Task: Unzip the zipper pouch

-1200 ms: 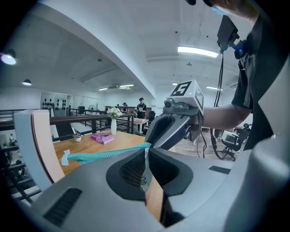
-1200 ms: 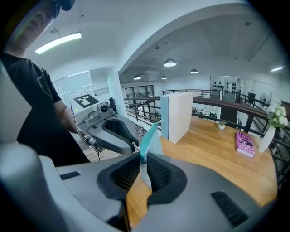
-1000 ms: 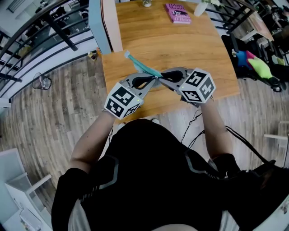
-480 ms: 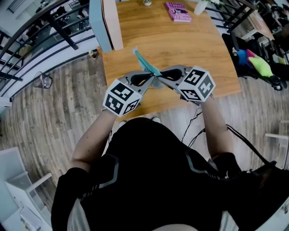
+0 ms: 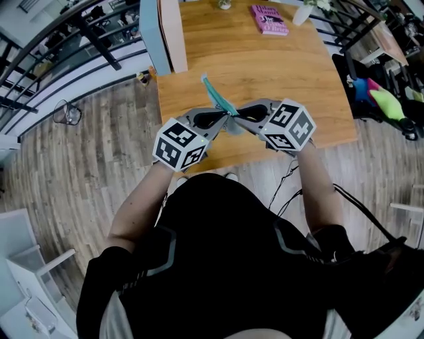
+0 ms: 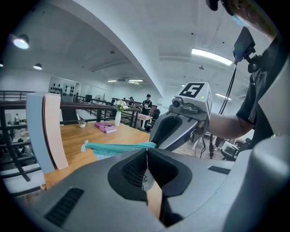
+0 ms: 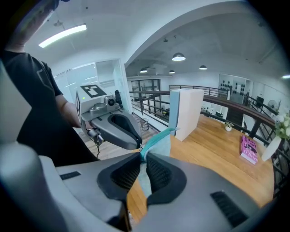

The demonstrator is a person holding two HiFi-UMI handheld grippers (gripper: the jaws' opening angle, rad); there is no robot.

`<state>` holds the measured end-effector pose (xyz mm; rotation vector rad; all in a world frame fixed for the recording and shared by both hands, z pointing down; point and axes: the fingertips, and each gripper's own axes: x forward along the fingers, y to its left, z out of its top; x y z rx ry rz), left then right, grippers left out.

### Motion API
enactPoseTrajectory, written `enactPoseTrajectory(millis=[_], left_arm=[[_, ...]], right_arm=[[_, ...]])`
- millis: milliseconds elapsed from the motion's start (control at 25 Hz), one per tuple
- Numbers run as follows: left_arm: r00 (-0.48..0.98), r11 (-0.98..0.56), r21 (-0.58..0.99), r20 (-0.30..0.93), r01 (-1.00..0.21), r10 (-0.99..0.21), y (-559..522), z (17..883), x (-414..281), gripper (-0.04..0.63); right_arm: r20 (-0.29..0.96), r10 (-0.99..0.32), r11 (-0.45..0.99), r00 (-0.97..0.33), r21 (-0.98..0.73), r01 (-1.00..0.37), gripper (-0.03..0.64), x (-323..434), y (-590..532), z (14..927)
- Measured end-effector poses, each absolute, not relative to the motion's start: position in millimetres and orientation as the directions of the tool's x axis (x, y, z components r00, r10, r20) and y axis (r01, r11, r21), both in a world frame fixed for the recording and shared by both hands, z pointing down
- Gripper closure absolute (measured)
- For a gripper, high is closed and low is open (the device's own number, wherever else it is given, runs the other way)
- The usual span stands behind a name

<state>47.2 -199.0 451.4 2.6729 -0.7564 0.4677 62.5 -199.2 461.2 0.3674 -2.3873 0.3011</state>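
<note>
Pinched mid-air over wooden table [image 5: 285,86]: teal zipper pouch [image 5: 217,99], left gripper [image 6: 146,149] jaws tight on its edge, right gripper [image 7: 142,156] clamping fabric. Pink book [image 5: 269,18], upright panel [image 5: 162,33] beyond. Zipper pull hidden behind gripper tips.

The pouch [image 5: 217,99] is soft teal cloth, the table [image 5: 265,73] smooth wood.

Wooden table [image 5: 265,73] on plank floor [image 5: 86,179] (railing [image 5: 99,43] behind)
</note>
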Motion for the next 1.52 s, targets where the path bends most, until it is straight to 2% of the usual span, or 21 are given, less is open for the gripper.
enactPoseTrajectory(millis=[160,640,760,840,960,1520], left_arm=[[0.82,-0.795,0.275,0.384,-0.54,-0.425,-199,459,43,0.563],[0.846,-0.808,0.316,0.385,-0.497,-0.369,-201,463,41,0.563],[0.813,-0.767,0.317,0.391,-0.558,-0.43,-218,465,23,0.566],[0.81,-0.773,0.3,0.395,-0.56,-0.433,-226,463,9,0.566],[0.793,-0.794,0.23,0.42,-0.563,-0.441,-234,459,4,0.566],[0.73,-0.712,0.246,0.441,-0.657,-0.521,-249,472,-25,0.566]], right_arm=[[0.706,-0.131,0.951,-0.696,-0.108,-0.289,0.565,59,-197,466],[0.714,-0.052,0.951,-0.698,-0.177,-0.252,0.568,57,-196,472],[0.726,-0.071,0.954,-0.684,-0.151,-0.258,0.569,64,-198,473],[0.718,-0.096,0.951,-0.69,-0.138,-0.276,0.571,71,-201,469],[0.716,-0.069,0.95,-0.695,-0.166,-0.266,0.569,70,-203,468],[0.704,-0.128,0.926,-0.698,-0.167,-0.339,0.568,73,-216,482]])
